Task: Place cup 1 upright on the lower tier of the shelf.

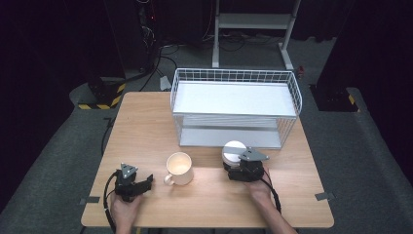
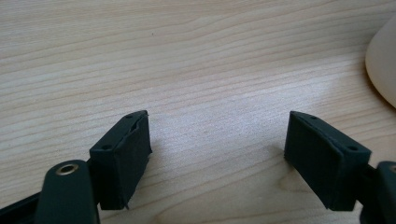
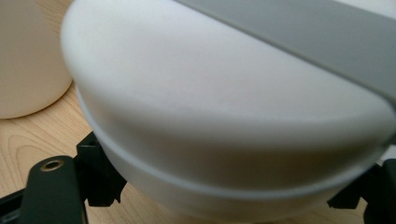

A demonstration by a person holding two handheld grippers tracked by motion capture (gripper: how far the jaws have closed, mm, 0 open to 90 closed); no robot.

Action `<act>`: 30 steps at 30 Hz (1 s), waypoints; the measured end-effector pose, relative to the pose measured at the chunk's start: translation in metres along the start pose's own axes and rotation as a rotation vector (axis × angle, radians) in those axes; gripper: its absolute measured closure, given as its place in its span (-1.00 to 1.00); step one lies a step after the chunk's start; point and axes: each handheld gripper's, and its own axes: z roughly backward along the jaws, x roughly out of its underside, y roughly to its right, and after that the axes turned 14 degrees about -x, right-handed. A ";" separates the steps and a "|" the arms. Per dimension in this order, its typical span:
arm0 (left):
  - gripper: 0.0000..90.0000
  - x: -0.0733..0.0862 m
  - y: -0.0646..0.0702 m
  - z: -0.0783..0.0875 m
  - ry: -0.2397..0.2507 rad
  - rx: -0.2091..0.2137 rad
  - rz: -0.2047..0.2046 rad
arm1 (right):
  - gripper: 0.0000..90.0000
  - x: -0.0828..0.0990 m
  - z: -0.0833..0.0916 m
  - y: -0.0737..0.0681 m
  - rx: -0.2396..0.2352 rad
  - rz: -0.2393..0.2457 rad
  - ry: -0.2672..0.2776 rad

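A cream mug (image 1: 179, 168) stands upright on the wooden table (image 1: 146, 126), handle toward the front left; its side shows at the edge of the left gripper view (image 2: 383, 60) and the right gripper view (image 3: 28, 60). My left gripper (image 1: 147, 182) (image 2: 218, 140) rests just left of the mug, open, with bare wood between its jaws. A white bowl (image 1: 234, 150) (image 3: 224, 102), apparently upside down, sits in front of the rack. My right gripper (image 1: 235, 163) (image 3: 233, 186) reaches it from the near side, one jaw pressed on each side of it.
A white two-tier wire rack (image 1: 234, 73) stands at the back of the table, its shelves bare. Beyond the table there is dark floor with cables and a white stand (image 1: 253, 22). Bare wood lies left of the rack.
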 end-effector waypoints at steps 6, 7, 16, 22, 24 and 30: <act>-0.49 0.000 0.000 0.000 0.000 0.001 0.001 | -0.58 -0.002 0.005 0.000 -0.002 -0.006 0.009; -0.49 0.000 0.000 0.000 0.000 0.001 0.000 | -0.58 -0.003 0.005 0.000 0.001 -0.008 0.009; -0.49 0.000 0.000 0.000 0.000 0.000 0.001 | -0.58 -0.012 0.016 0.006 0.006 -0.009 0.024; -0.49 0.000 0.000 0.000 0.000 0.000 0.002 | -0.58 -0.016 0.019 0.013 0.012 -0.025 0.021; -0.49 0.000 0.000 0.000 0.000 0.000 0.003 | -0.58 -0.019 0.019 0.015 0.015 -0.022 0.021; -0.49 0.000 0.000 0.000 0.000 0.000 0.003 | -0.58 -0.025 0.020 0.030 0.032 -0.060 0.033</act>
